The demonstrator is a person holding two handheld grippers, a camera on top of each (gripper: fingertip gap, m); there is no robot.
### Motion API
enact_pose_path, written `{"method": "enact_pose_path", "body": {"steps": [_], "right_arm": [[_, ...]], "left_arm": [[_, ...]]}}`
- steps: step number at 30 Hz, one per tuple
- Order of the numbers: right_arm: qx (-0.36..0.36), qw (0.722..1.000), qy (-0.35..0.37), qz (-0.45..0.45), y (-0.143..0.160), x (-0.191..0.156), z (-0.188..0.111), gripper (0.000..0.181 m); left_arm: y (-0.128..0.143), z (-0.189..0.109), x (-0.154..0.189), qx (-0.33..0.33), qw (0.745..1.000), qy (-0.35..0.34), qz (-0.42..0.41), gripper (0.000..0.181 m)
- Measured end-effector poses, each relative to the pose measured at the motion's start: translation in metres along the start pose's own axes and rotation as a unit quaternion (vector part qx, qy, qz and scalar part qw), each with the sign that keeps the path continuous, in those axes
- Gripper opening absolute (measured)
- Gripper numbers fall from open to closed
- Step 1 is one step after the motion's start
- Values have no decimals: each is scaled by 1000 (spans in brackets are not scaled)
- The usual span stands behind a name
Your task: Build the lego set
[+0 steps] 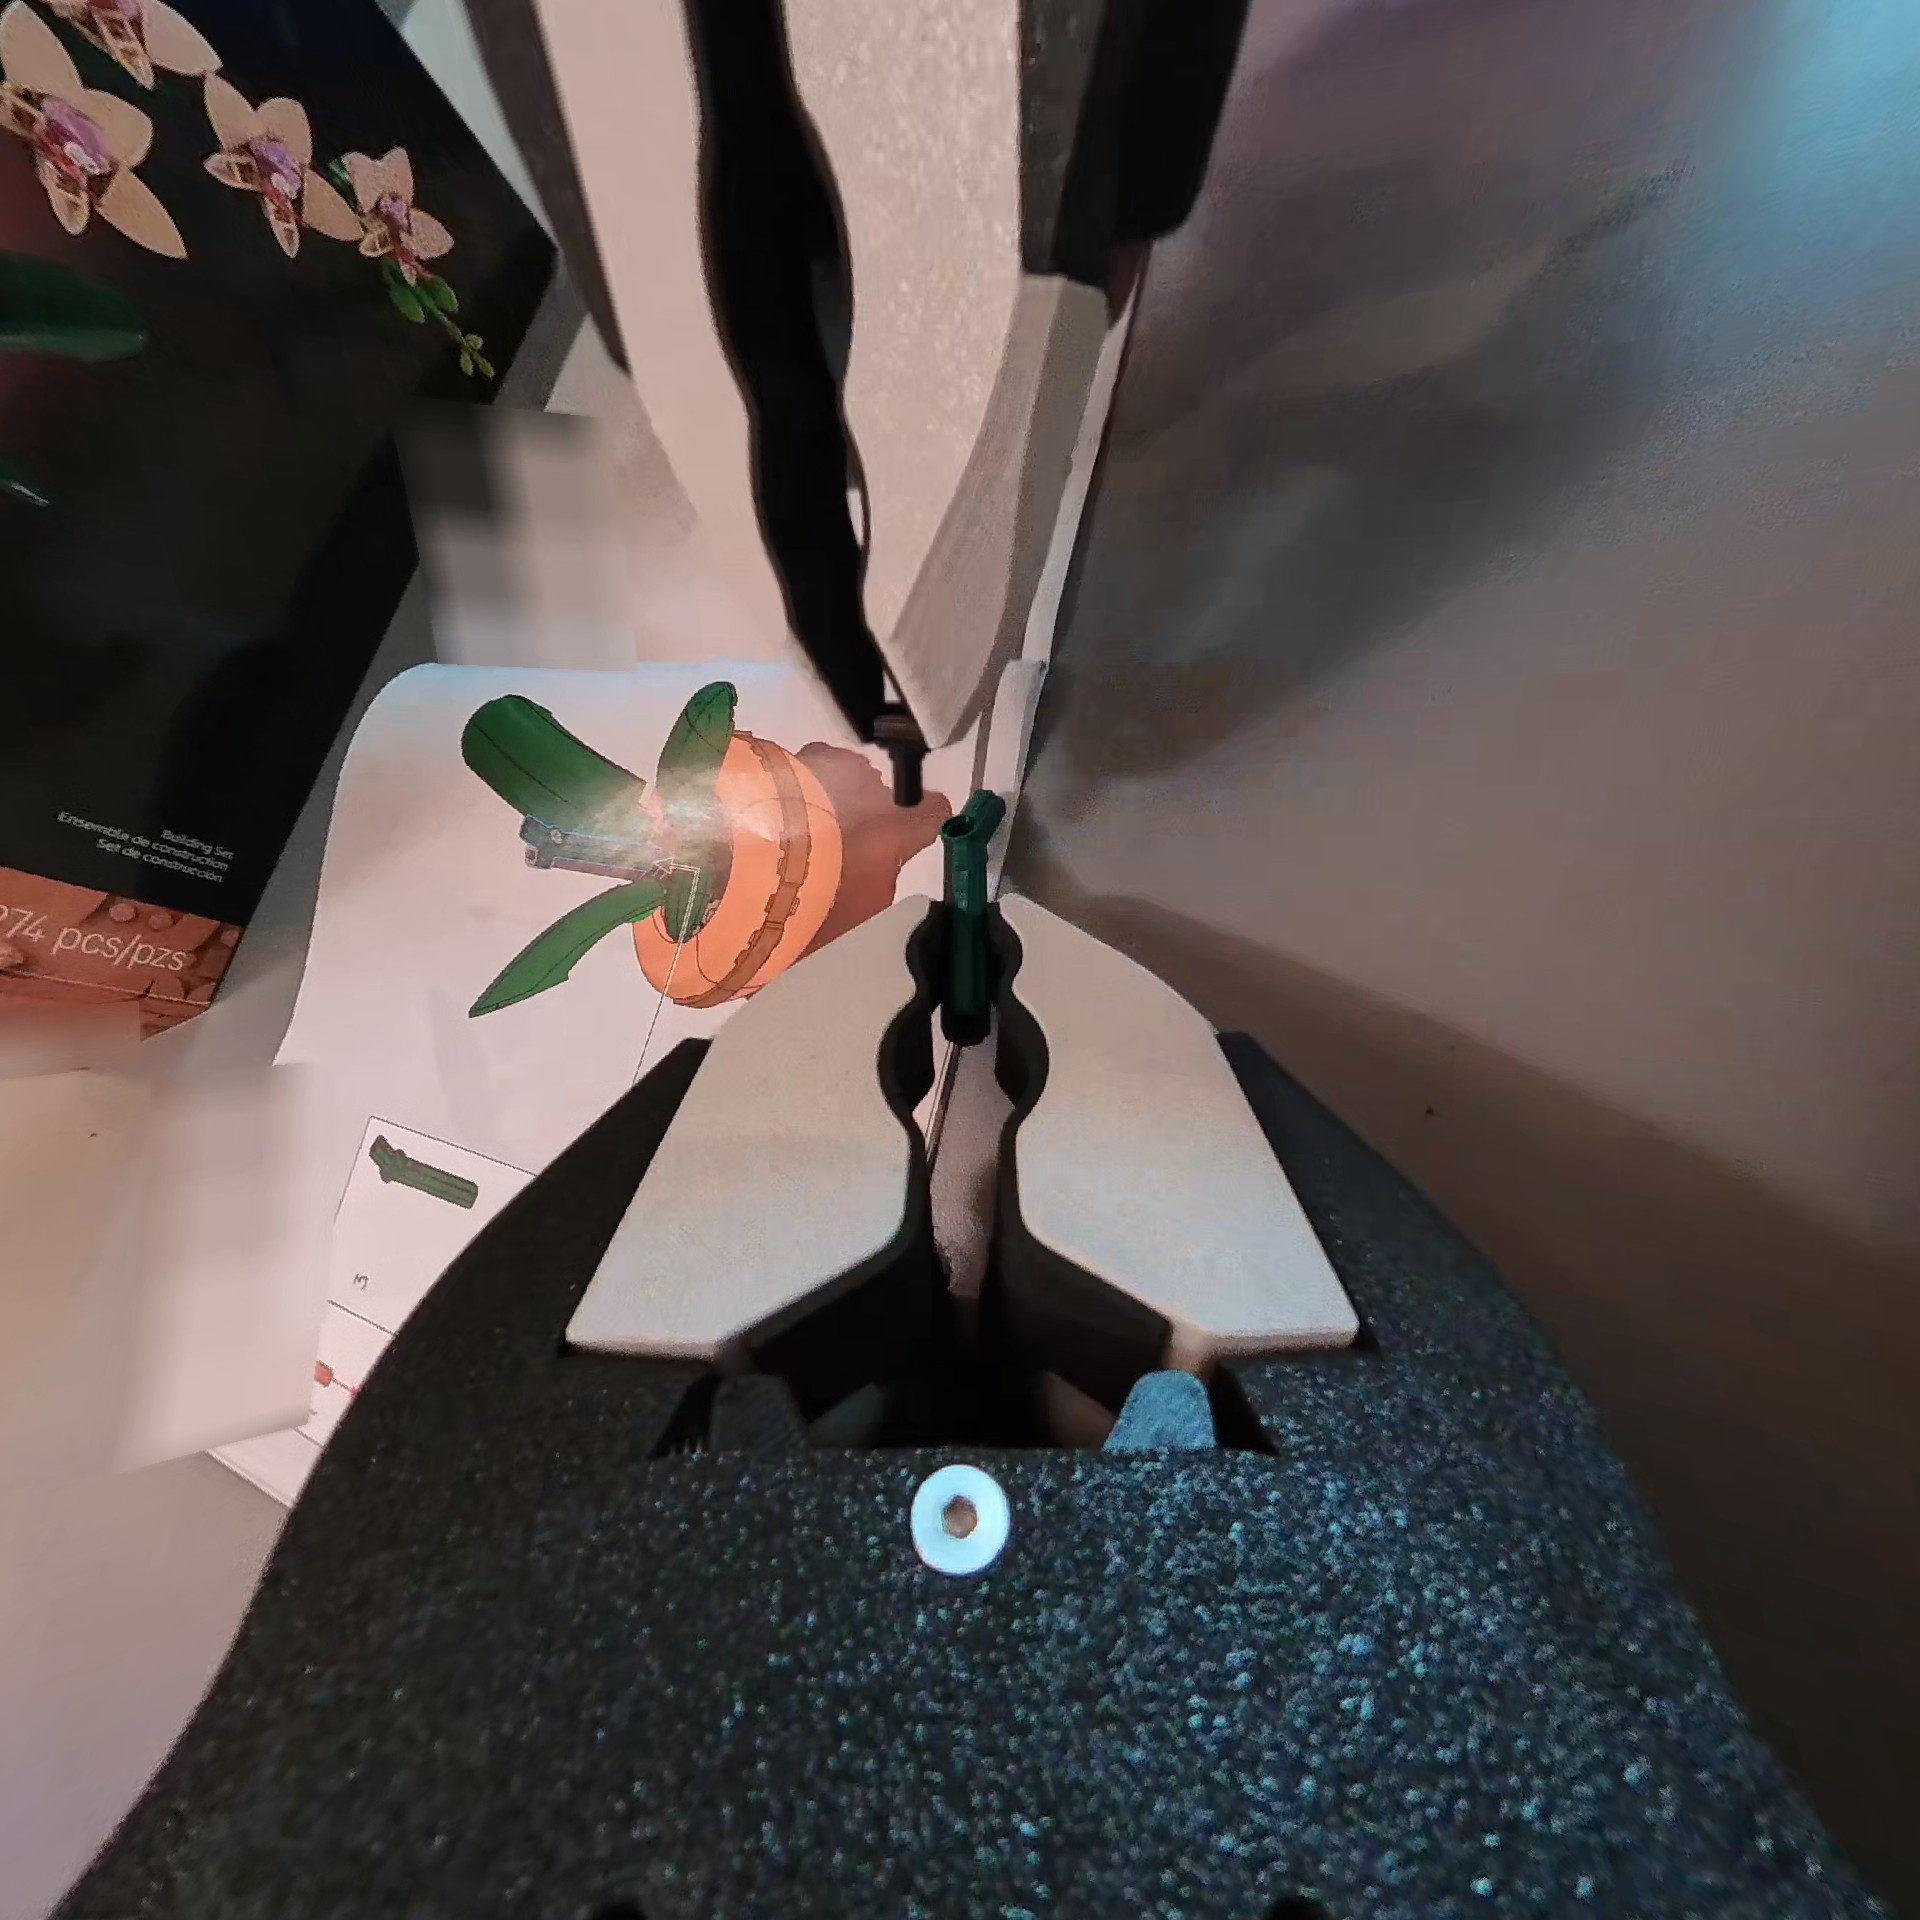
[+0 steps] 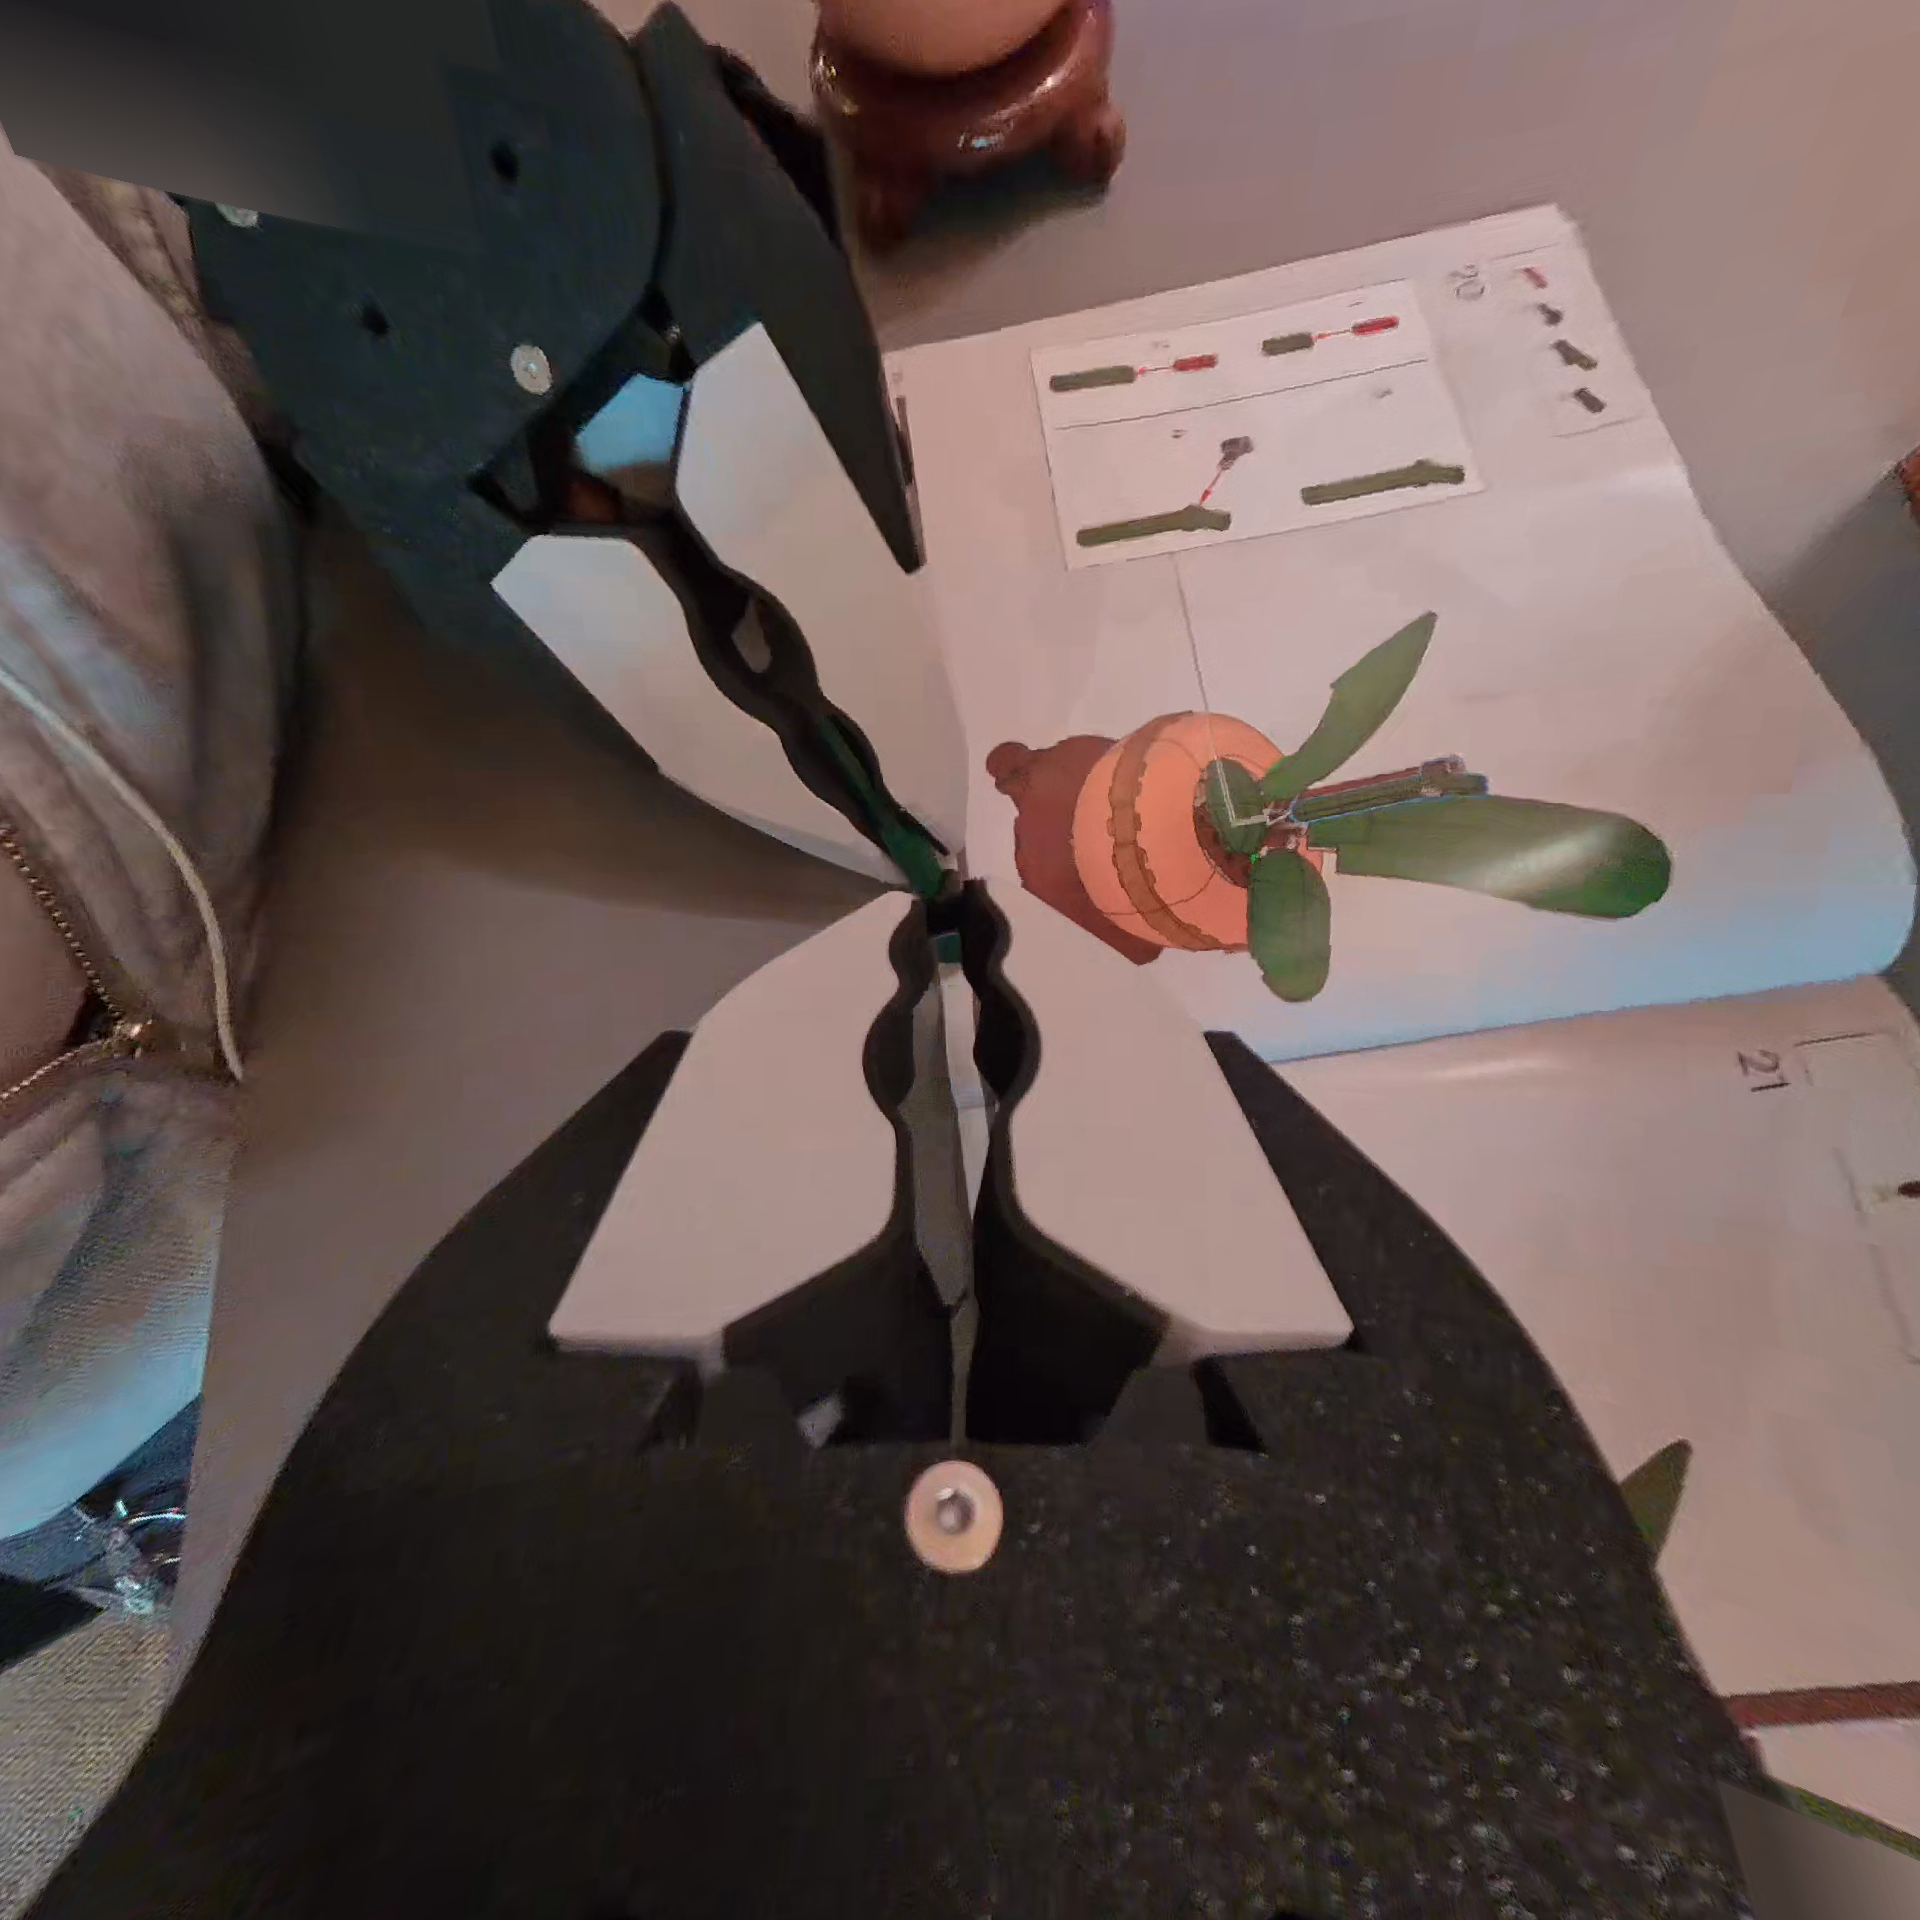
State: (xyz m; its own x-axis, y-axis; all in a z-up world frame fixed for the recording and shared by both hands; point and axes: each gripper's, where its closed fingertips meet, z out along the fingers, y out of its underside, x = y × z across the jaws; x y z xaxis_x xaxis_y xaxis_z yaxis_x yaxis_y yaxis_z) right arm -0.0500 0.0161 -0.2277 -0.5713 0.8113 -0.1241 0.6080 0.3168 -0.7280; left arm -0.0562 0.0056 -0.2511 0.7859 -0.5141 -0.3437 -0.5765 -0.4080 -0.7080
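My left gripper (image 1: 961,914) is shut on a dark green stem piece (image 1: 964,935), which sticks up past the fingertips. My right gripper (image 1: 902,732) comes in from above, tip to tip, shut on a small black pin (image 1: 906,777) just beside the stem's forked top end. In the right wrist view, my right gripper (image 2: 943,906) holds the small dark piece (image 2: 952,918) at its tips. It meets the green stem (image 2: 883,805) held by the left gripper (image 2: 920,868) from the upper left. I cannot tell if pin and stem touch.
An open instruction booklet (image 2: 1351,644) with a pot-and-leaves drawing lies on the table under the grippers; it also shows in the left wrist view (image 1: 436,935). The set's dark box (image 1: 208,468) stands at the left. A brown built pot base (image 2: 966,114) stands behind the booklet. A person's jacket (image 2: 114,623) is at the left. Less than 4 cm separates the two grippers' tips.
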Motion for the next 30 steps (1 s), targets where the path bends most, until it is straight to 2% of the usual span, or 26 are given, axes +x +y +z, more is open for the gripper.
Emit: {"method": "enact_pose_path", "body": {"steps": [14, 30], "right_arm": [[-141, 989, -26, -44, 9, 0, 5, 5], [-200, 977, -19, -69, 16, 1, 7, 5]], "left_arm": [[-1, 0, 0, 3, 1000, -9, 21, 6], [-1, 1, 0, 3, 1000, -6, 19, 5]]}}
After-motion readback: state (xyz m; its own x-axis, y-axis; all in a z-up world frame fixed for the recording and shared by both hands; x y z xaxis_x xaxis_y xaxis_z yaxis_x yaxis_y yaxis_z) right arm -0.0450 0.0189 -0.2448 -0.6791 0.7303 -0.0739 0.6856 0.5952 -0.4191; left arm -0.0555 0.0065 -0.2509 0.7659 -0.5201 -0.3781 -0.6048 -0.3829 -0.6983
